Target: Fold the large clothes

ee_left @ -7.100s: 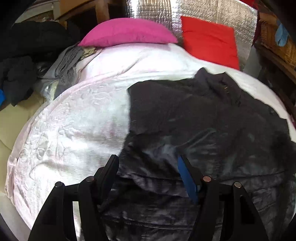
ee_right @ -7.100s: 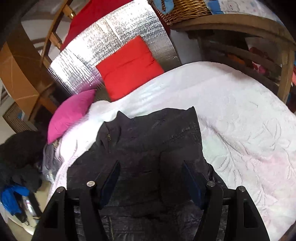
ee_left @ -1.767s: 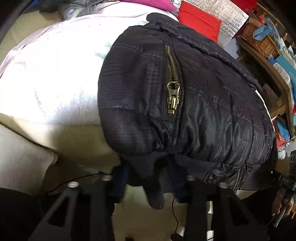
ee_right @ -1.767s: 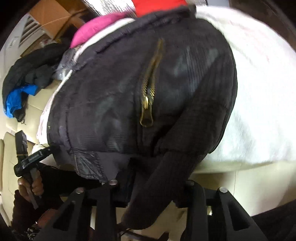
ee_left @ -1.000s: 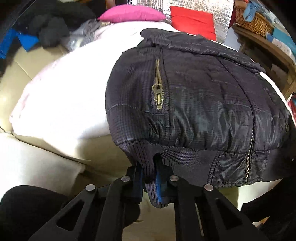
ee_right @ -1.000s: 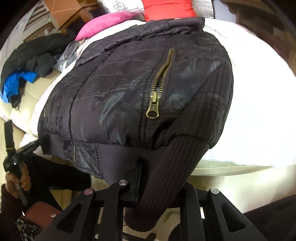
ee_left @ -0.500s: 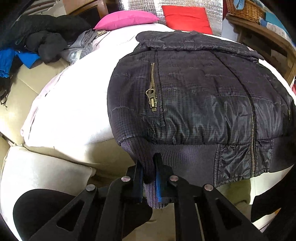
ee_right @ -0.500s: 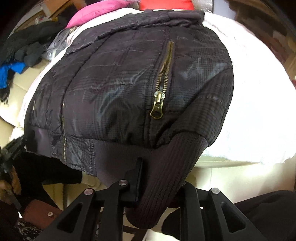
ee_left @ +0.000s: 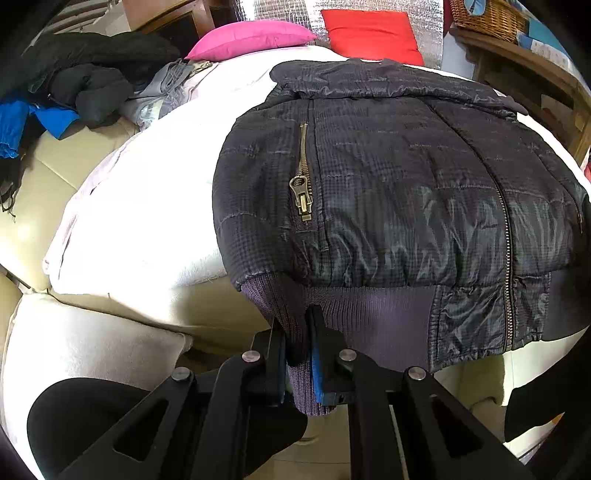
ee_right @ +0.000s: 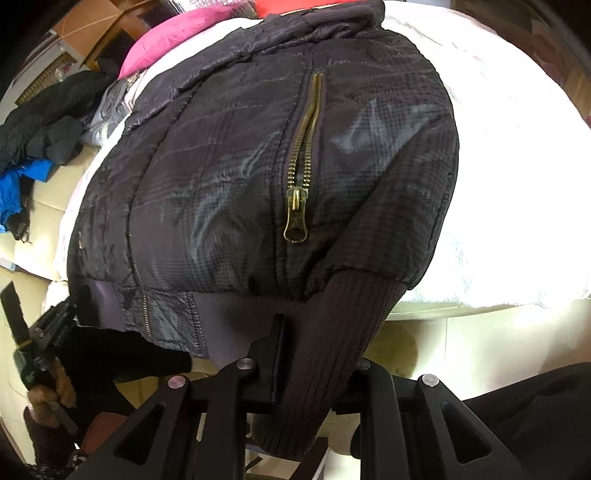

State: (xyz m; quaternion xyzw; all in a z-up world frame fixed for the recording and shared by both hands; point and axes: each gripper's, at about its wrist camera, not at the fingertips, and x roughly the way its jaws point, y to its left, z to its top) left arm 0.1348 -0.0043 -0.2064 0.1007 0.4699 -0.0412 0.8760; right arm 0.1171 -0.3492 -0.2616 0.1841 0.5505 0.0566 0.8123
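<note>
A dark quilted jacket (ee_left: 399,192) lies front up on a white bedspread (ee_left: 147,206), collar at the far end, sleeves folded under. Its ribbed hem hangs over the near bed edge. My left gripper (ee_left: 297,343) is shut on the hem's left corner. In the right wrist view the jacket (ee_right: 229,177) fills the frame. My right gripper (ee_right: 314,354) is shut on the hem's right corner and a ribbed cuff (ee_right: 332,354), which hides the right finger. The left gripper (ee_right: 55,328) shows there at the far left in a hand.
A pink pillow (ee_left: 251,37) and a red pillow (ee_left: 369,33) sit at the bed's head against a silver foil panel. A pile of dark and blue clothes (ee_left: 55,96) lies on the cream sofa at left. A wooden shelf with a basket (ee_left: 491,18) stands at right.
Both grippers closed on the jacket's hem corners after it was turned front up. In the last second they rose and drew back, pulling the hem toward the near bed edge.
</note>
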